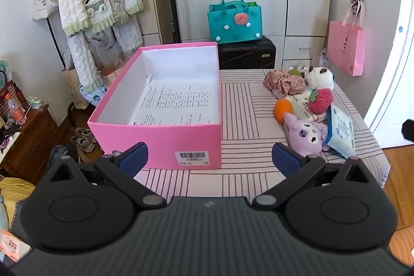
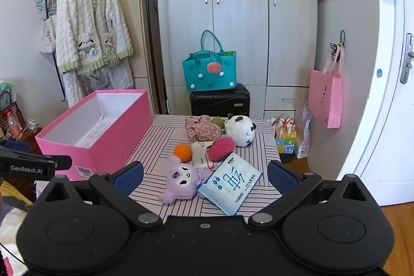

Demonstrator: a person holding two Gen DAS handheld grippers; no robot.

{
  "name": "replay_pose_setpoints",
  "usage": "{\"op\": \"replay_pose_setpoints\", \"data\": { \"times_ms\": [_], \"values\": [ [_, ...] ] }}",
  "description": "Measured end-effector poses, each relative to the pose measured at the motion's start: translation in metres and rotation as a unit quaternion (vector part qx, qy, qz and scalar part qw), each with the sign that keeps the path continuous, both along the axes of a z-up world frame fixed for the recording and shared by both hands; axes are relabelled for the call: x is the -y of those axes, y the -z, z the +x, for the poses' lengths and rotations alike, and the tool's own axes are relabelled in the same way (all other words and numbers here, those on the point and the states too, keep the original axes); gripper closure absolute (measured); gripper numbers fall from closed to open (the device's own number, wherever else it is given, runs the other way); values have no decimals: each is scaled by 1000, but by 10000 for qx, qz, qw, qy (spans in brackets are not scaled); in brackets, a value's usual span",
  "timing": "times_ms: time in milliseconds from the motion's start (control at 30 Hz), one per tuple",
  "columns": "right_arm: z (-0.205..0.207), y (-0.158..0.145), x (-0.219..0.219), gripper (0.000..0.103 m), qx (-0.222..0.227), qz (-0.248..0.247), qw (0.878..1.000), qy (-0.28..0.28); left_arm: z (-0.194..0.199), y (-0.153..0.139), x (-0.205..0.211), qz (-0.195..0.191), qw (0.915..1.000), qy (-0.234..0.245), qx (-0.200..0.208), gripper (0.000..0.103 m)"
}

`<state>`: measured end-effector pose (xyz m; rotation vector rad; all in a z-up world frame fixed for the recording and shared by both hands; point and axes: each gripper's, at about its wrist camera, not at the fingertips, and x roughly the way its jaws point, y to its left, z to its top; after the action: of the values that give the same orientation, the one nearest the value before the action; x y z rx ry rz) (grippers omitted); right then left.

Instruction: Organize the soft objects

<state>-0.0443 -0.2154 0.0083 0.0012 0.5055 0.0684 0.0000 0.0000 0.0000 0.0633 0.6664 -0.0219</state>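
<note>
While both tools hang short of the table with nothing between their pads, the sorting looks not yet begun: the pink box (image 1: 165, 105), left of centre in the left wrist view, holds only a printed sheet. The left gripper (image 1: 209, 159) and right gripper (image 2: 205, 176) both stand spread wide. The soft pile sits at centre in the right wrist view: purple plush (image 2: 181, 181), orange ball (image 2: 182, 152), red pouf (image 2: 222, 148), panda (image 2: 240, 129), floral fabric (image 2: 200, 131) and a blue tissue pack (image 2: 229, 184). Next, I judge, the right gripper must drop onto the nearest plush. A cream item under the pouf is mostly hidden.
</note>
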Motion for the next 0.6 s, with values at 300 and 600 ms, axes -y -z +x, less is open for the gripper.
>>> {"op": "replay_pose_setpoints", "data": {
  "times_ms": [300,600],
  "values": [
    [3,5,-2,0,-160,-132,9998,-71,-4,-5,3,92,9996,239,149,0],
    [6,7,6,0,-185,-85,9998,1,-4,-3,7,11,9995,267,182,0]
  ]
}}
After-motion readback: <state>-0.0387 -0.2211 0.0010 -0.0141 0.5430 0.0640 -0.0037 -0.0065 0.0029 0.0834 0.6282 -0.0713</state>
